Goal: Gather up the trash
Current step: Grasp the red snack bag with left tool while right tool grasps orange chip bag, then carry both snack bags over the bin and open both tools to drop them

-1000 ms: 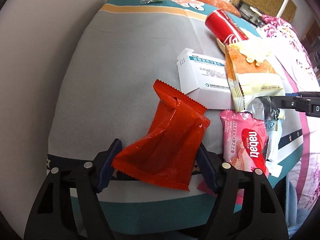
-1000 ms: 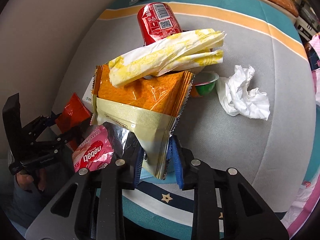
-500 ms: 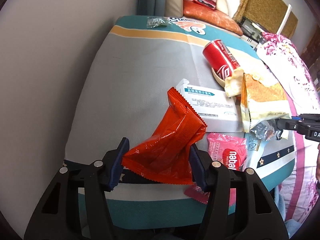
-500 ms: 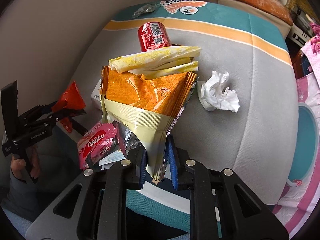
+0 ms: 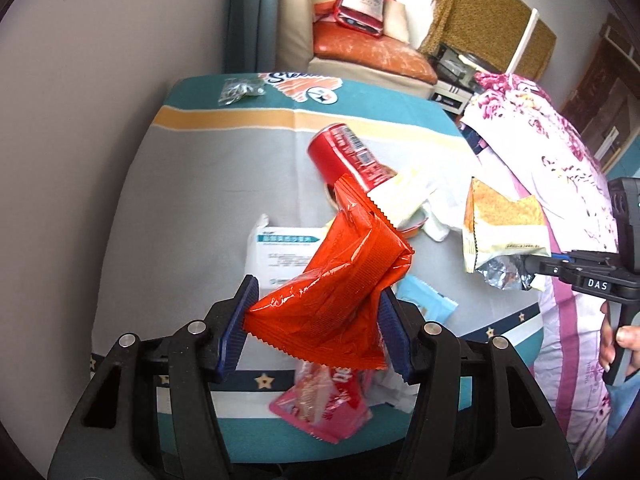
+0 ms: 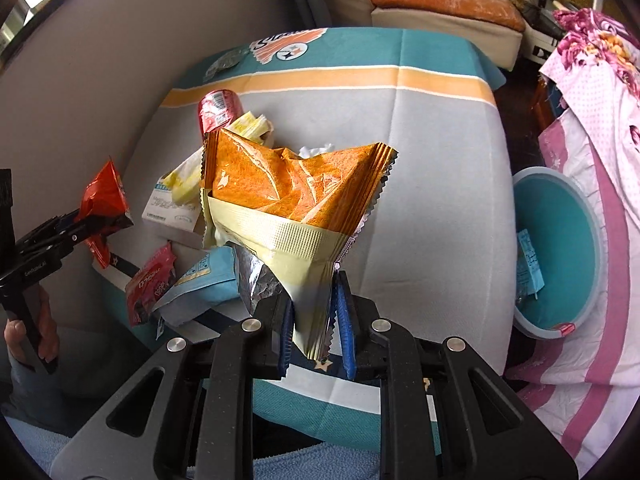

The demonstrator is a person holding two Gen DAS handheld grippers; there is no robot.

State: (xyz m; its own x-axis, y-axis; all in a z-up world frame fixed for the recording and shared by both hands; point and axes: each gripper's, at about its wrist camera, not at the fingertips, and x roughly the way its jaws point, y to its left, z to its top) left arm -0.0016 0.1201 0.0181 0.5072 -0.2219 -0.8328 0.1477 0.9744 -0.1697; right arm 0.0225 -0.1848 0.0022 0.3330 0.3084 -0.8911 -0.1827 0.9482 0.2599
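My left gripper (image 5: 316,320) is shut on a red snack wrapper (image 5: 336,292) and holds it above the table's near edge; it also shows in the right wrist view (image 6: 104,200). My right gripper (image 6: 314,316) is shut on an orange and cream snack bag (image 6: 296,204), lifted off the table; the bag also shows in the left wrist view (image 5: 500,224). A teal bin (image 6: 560,252) stands on the floor right of the table with a small packet inside.
On the cloth-covered table (image 5: 200,184) lie a red can (image 5: 348,156), a white medicine box (image 5: 280,252), a yellow wrapper (image 5: 404,196), a light blue packet (image 6: 208,280) and a pink wafer pack (image 5: 324,404) at the near edge. A floral cloth (image 5: 540,152) lies on the right.
Both grippers have risen and pulled back from the table with their wrappers. The teal bin has come into the right wrist view.
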